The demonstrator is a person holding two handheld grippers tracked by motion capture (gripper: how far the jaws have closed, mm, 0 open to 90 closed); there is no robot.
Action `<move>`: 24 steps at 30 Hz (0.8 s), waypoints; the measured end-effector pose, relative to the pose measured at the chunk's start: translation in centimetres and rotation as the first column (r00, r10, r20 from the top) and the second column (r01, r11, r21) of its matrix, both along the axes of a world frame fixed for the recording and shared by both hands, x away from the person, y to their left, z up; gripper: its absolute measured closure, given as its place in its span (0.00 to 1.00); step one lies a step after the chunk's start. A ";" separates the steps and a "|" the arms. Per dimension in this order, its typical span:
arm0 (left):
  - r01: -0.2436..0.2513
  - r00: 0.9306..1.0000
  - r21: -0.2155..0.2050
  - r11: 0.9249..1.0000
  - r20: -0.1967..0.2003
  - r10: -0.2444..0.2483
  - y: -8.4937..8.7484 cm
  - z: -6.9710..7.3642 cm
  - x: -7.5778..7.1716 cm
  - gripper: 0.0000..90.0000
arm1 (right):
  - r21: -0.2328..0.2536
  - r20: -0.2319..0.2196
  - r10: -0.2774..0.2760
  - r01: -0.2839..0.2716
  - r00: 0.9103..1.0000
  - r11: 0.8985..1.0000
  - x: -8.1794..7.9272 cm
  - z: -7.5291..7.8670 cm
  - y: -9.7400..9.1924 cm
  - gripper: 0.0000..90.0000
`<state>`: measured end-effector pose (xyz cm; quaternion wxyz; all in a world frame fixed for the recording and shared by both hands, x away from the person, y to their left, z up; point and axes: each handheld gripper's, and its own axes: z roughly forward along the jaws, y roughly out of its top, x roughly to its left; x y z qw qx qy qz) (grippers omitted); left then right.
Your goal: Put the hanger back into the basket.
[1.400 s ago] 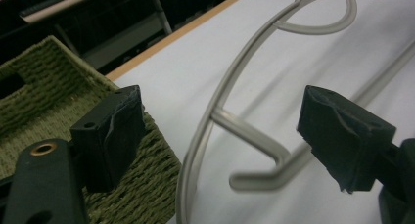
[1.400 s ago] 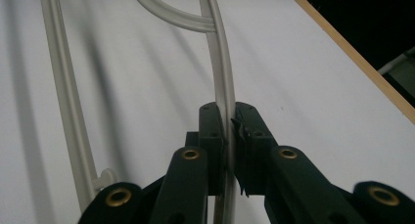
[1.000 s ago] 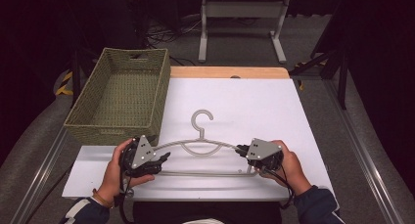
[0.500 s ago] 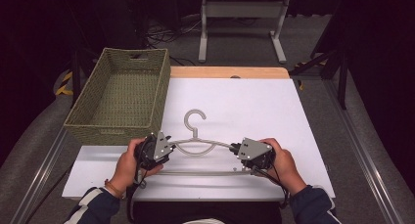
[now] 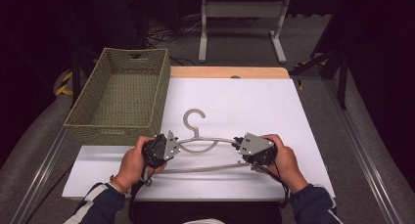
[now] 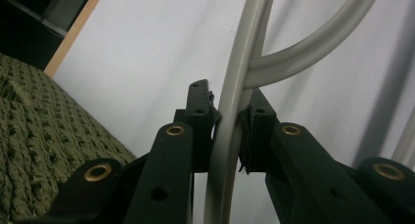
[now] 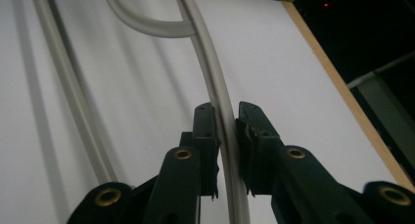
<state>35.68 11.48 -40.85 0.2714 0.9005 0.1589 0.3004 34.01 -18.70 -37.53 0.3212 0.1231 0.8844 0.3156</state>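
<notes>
Since half a second earlier, both hands had crept a little farther up the table, and the grey hanger [image 5: 203, 143] had gone with them, its hook now lying nearer the middle of the white sheet; a full second back the hands had sat wider apart and nearer the front edge. Nearest the person, the left gripper [image 5: 169, 145] pinched the hanger's left shoulder, and the left gripper view showed its two black jaws pressed against either side of the grey rod [image 6: 230, 116] with no gap to spare. The right gripper [image 5: 238, 145] was clamped on the right shoulder in the same way, the rod [image 7: 220, 106] running up between its jaws in the right gripper view. The hanger lay flat on the white table [image 5: 254, 101], its lower bar toward the person and its hook pointing away. Bare white surface lay open beyond the hook and out to the right, as far as the wooden strip [image 5: 230, 72] along the far edge. To the left stood the woven green basket [image 5: 83, 123], its long side just beside the hanger's left end but not touching it; its floor showed nothing inside. Past the table, a pale metal stand [image 5: 240, 18] stood on the dark floor.
</notes>
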 end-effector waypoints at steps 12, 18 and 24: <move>0.039 0.999 -0.104 0.994 -0.010 -0.041 0.5 0.9 0.3 0.90 | 0.137 0.069 -0.100 0.090 0.993 0.986 0.6 1.1 -0.6 0.64; 0.017 0.999 -0.223 0.975 -0.044 -0.028 1.5 1.5 1.0 0.90 | 0.301 0.122 -0.197 0.152 0.973 0.941 -0.2 2.1 -3.2 0.43; 0.009 0.999 -0.255 0.967 -0.033 -0.018 2.0 2.0 1.2 0.91 | 0.383 0.075 -0.249 0.203 0.966 0.901 -1.4 1.2 -5.9 0.33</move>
